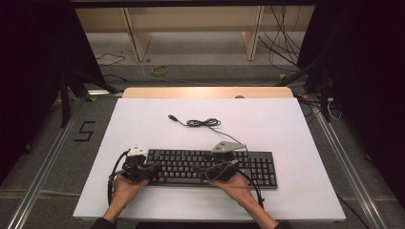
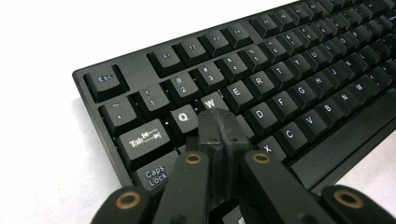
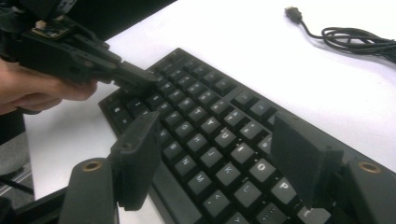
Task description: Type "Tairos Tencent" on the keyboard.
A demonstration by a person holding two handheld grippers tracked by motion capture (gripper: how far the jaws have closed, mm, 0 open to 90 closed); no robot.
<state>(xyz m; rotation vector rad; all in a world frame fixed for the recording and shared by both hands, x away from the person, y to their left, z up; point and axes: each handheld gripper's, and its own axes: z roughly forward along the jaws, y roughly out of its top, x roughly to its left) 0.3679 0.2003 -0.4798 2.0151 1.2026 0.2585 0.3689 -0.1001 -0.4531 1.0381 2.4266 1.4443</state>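
White rectangular tabletop [image 1: 143, 124] with a bare pale wood strip [image 1: 205, 92] along its far edge, centre of the high view. Flat black full-size keyboard [image 1: 258, 167] lies lower centre, long side parallel to the near edge. Its thin black USB cable [image 1: 203, 122] lies loosely coiled above it, centre frame, plug pointing upper left

Clearance as I see it: bare white table [image 1: 143, 119] left, right and ahead of the keyboard [image 1: 258, 167] lets me pass. Obstacle: coiled cable [image 1: 203, 123] with its plug, lying just beyond the keyboard, mid-table. Near edge taken up by my forearms.
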